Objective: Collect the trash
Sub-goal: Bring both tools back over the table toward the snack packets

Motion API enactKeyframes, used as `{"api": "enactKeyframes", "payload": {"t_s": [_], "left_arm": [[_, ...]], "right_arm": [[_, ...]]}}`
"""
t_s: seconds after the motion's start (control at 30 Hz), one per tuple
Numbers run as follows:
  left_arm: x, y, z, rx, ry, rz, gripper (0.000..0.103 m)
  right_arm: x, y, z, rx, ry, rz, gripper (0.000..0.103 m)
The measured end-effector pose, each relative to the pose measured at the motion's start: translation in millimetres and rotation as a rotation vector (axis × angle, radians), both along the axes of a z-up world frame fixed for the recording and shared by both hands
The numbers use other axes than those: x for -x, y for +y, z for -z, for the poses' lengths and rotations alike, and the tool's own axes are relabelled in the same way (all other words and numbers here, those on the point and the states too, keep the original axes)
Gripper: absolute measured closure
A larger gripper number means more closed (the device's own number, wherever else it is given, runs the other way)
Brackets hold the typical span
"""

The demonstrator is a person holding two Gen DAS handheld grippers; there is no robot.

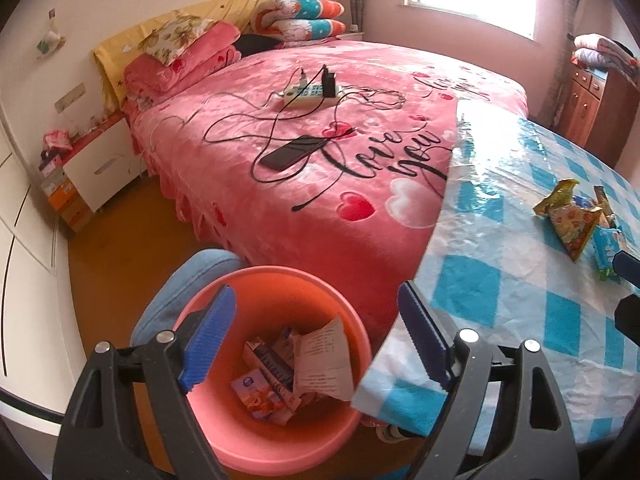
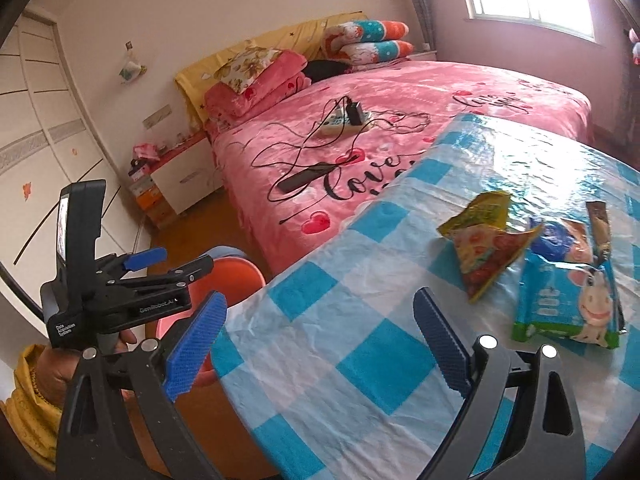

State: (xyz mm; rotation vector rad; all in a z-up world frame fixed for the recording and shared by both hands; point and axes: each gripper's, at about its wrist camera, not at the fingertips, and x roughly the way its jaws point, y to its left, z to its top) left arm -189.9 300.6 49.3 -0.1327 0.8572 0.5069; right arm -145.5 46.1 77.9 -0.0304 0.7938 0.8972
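The left gripper (image 1: 312, 336) hung over a round pink plastic bin (image 1: 256, 436) standing on the floor at the near left, its blue ribbed fingers (image 1: 208, 340) spread wide with nothing between them. The bin held crumpled paper, a printed white slip (image 1: 324, 356) and small flattened cartons (image 1: 268, 384); their print was too small to read. A blue padded stool (image 1: 180, 280) stood just behind the bin.

The right gripper (image 2: 320, 344) was poised above the near edge of a table (image 2: 360, 360) covered in glossy, wrinkled blue-and-white checked plastic, its fingers likewise spread and empty. In the right wrist view, the left gripper's black body bore the words "GenRobot.AI" and "Data Acquisition System", held by a hand (image 2: 60, 372) in a yellow sleeve (image 2: 28, 408).

The remaining trash lay on the table to the right: a crinkled yellow-and-red snack wrapper (image 2: 484, 248) and, touching it, a flat blue-green packet (image 2: 568, 304) printed with a cartoon animal, with a dark narrow wrapper (image 2: 600, 224) beyond.

Farther off, a bed (image 1: 320, 184) carried a fleecy pink blanket lettered "Love you", a dark phone (image 1: 292, 152), tangled black cables and a white power strip (image 1: 312, 94). Folded blankets and pillows (image 1: 300, 20) lay at its far end.
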Motion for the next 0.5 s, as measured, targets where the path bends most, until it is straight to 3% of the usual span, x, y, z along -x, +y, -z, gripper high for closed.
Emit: {"api": "enactKeyframes", "payload": {"t_s": [0.5], "left_arm": [[-31, -57, -13, -0.05, 0.005, 0.108, 0.017]], "right_arm": [[-19, -58, -2, -0.051, -0.004, 0.102, 0.01]]}}
